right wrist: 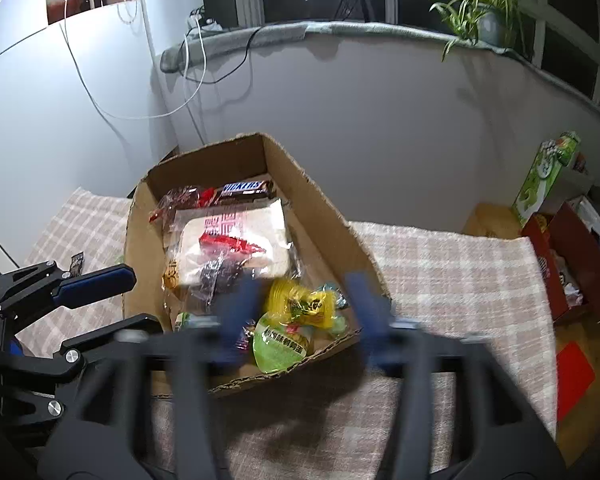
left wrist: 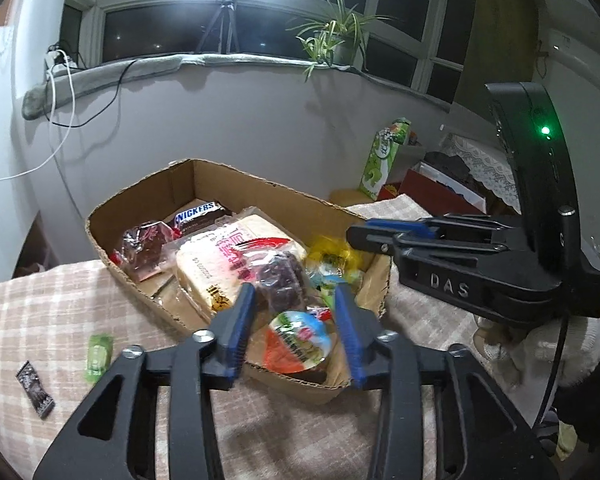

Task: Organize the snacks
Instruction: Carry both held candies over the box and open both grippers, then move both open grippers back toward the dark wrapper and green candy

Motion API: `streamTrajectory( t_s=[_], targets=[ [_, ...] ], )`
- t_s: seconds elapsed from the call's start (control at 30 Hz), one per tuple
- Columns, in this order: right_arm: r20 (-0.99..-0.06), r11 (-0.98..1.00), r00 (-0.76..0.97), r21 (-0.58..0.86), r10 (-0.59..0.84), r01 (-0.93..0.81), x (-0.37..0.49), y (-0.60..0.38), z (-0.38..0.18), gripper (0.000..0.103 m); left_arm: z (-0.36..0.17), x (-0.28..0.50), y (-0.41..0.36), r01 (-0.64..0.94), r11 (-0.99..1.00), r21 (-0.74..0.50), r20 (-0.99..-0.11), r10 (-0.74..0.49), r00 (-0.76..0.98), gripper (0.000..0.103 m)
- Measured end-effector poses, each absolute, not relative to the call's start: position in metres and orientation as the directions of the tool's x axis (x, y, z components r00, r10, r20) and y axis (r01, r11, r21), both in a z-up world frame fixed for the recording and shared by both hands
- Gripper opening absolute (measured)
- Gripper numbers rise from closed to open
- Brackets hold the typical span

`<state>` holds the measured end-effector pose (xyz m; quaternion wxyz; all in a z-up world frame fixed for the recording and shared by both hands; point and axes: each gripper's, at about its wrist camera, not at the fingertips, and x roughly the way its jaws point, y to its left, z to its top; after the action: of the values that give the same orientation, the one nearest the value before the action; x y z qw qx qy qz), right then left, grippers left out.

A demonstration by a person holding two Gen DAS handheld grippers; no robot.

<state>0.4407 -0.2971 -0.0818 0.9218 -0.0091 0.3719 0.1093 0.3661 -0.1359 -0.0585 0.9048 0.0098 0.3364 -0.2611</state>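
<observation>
An open cardboard box (left wrist: pixel 108 216) (right wrist: pixel 324 204) stands on a checked cloth. It holds a Snickers bar (left wrist: pixel 198 214) (right wrist: pixel 244 188), a big cracker pack (left wrist: pixel 220 264) (right wrist: pixel 236 236), a red-wrapped snack (left wrist: pixel 144 248), a dark fruit pack (left wrist: pixel 282 276), a yellow packet (left wrist: pixel 332 256) (right wrist: pixel 296 300) and a round green packet (left wrist: pixel 300 340) (right wrist: pixel 280 344). My left gripper (left wrist: pixel 294 324) (right wrist: pixel 140 298) hangs open over the box's near corner, the round packet lying below its blue pads, untouched. My right gripper (right wrist: pixel 304 308) (left wrist: pixel 360 234) is blurred and open above the yellow packet, holding nothing.
A green candy (left wrist: pixel 98 356) and a dark small wrapper (left wrist: pixel 36 390) lie on the cloth (left wrist: pixel 40 312) left of the box. A green carton (left wrist: pixel 384 156) (right wrist: pixel 544 176) and a red box (right wrist: pixel 572 248) stand at the right. A wall and window sill rise behind.
</observation>
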Motion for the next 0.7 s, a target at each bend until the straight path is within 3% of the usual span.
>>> streamTrajectory(
  t_s=[0.17,0.5,0.7],
  targets=[
    [-0.684,0.977,0.703,0.066,0.193,-0.204,0.440,-0.296,-0.079,0.069,-0.058,0.367,-0.132,0.476,0.864,-0.161,-0.616,-0.465,0.636,0.042],
    [-0.659,0.980,0.732,0.045,0.176,-0.195,0.425,-0.286,-0.062,0.086,-0.048,0.358,-0.121,0.472,0.868,-0.156,-0.597,-0.463,0.655,0.042],
    [-0.646,0.978,0.742,0.031,0.178,-0.208,0.414,-0.271,-0.052,0.089,-0.043,0.350,-0.107,0.466,0.872,-0.153,-0.583,-0.460,0.669,0.042]
  ],
)
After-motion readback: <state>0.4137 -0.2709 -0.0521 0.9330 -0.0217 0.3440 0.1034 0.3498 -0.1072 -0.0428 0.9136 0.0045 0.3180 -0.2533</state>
